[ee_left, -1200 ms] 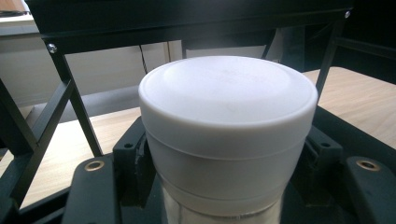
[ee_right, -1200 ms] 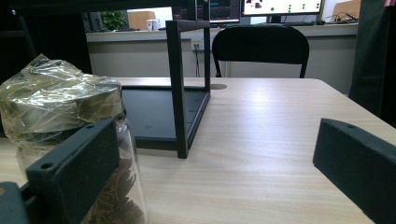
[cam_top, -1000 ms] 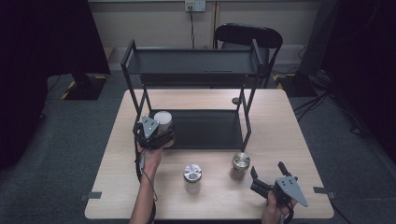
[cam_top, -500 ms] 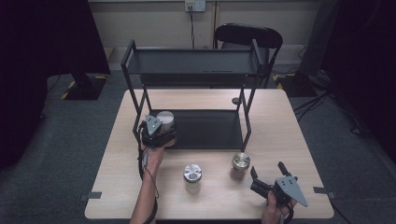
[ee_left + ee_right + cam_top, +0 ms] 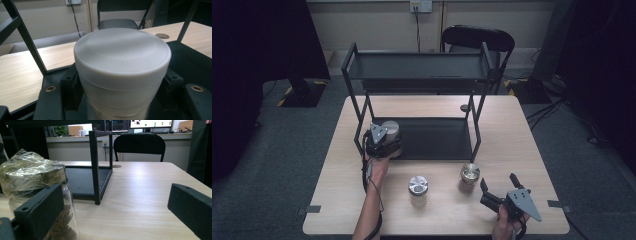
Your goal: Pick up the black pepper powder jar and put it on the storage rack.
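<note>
A jar with a white lid (image 5: pixel 391 128) is held in my left gripper (image 5: pixel 387 138), jaws shut on its sides, at the front left corner of the black rack's lower shelf (image 5: pixel 437 140). In the left gripper view the white lid (image 5: pixel 122 55) is very close, with a jaw on each side. I cannot tell whether the jar rests on the shelf. My right gripper (image 5: pixel 498 181) is open near the table's front right. Just left of it stands a gold-lidded jar (image 5: pixel 470 173). In the right gripper view this plastic-wrapped jar (image 5: pixel 30 175) sits behind the left jaw, not between the jaws.
A silver-lidded jar (image 5: pixel 418 186) stands at the front middle of the wooden table (image 5: pixel 522 135). The rack's upper shelf (image 5: pixel 422 70) spans the back half, on thin black posts (image 5: pixel 95 167). A black chair (image 5: pixel 477 37) stands behind the table.
My left gripper has carried the white-lidded jar slightly to the right, toward the lower shelf. The right gripper has stayed where it was.
</note>
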### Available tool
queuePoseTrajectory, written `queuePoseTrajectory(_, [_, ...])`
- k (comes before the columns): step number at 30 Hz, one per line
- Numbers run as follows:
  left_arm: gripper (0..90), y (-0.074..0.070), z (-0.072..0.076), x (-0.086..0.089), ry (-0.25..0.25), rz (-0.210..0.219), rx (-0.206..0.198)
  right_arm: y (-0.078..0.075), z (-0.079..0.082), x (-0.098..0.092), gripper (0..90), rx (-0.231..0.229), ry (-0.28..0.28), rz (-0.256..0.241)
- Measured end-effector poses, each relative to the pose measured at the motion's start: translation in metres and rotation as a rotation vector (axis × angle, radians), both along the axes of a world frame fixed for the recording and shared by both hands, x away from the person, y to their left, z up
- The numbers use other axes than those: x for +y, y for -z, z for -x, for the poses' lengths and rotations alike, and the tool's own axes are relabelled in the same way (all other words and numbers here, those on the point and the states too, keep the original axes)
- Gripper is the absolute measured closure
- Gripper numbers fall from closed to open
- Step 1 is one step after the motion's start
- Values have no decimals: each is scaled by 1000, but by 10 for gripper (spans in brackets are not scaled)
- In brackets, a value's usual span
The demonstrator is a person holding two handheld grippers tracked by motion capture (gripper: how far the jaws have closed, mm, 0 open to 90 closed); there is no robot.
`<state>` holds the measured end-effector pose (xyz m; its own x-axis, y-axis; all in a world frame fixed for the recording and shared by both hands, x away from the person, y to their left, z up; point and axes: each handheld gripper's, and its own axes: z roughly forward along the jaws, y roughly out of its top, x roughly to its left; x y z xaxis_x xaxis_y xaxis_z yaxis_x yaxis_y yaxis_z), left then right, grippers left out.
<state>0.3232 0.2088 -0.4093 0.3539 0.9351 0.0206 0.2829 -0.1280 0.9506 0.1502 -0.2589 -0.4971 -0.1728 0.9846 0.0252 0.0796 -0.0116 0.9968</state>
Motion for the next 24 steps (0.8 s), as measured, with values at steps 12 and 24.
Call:
queuePoseTrajectory(12, [341,6,1,3,2,13,-16,0,0,0,0,0,0,1])
queuePoseTrajectory(24, [339,5,-1,6,9,25,-7,1,0,0,0,-3,2,-4])
